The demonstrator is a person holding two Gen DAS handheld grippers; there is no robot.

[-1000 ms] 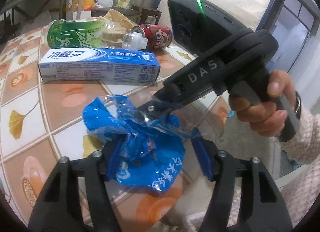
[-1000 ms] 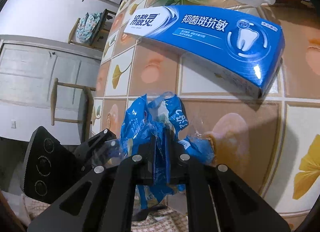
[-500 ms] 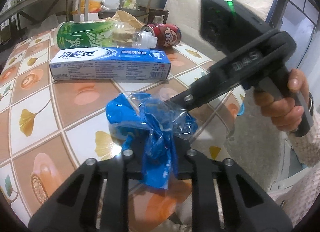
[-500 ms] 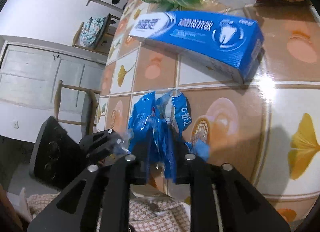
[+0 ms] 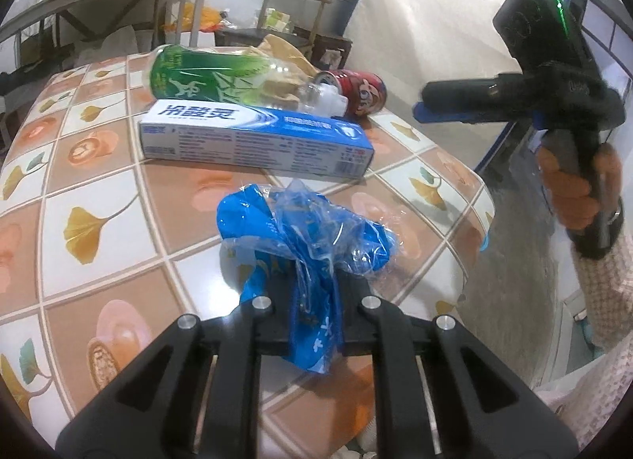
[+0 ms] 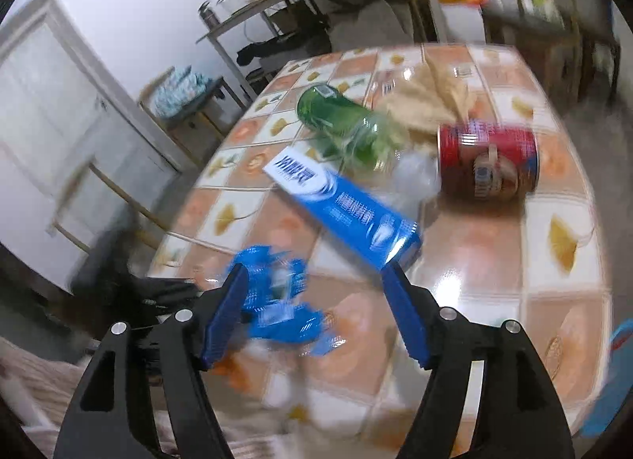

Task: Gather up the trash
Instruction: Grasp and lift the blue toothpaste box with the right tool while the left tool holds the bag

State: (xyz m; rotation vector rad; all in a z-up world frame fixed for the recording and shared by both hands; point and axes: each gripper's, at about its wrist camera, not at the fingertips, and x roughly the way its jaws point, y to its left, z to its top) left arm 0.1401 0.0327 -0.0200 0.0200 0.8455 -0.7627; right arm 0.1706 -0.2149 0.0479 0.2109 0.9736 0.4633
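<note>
Left wrist view: the left tongs (image 5: pixel 312 301) are clamped on a crumpled blue plastic wrapper (image 5: pixel 304 237), which bunches up btwn the black fingers and rests on a tiled desk (image 5: pixel 99 198) w/ ginkgo-leaf and peach pattern. Just behind the wrapper lies a blue-and-white toothpaste box (image 5: pixel 257 138), flat on its side. Behind that, a green plastic bottle (image 5: pixel 221 79) on its side, crumpled brown paper (image 5: pixel 281 51), and a red can (image 5: pixel 364 95), all close together. At upper right, a hand (image 5: pixel 573 190) in a light patterned sleeve grips the handle of the right tongs (image 5: pixel 439 103), held above the desk edge, well apart from the wrapper.

Right wrist view (blurred): the right tongs (image 6: pixel 316 289) have jaws opening, blue pads wide apart, w/ nothing pinched. The wrapper (image 6: pixel 277 301) shows near the left pad; contact can't be told thru the blur. The left tongs (image 6: pixel 158 293) reach in dark from the left edge. Toothpaste box (image 6: pixel 344 214), bottle (image 6: pixel 340 123), can (image 6: pixel 490 158) beyond.
</note>
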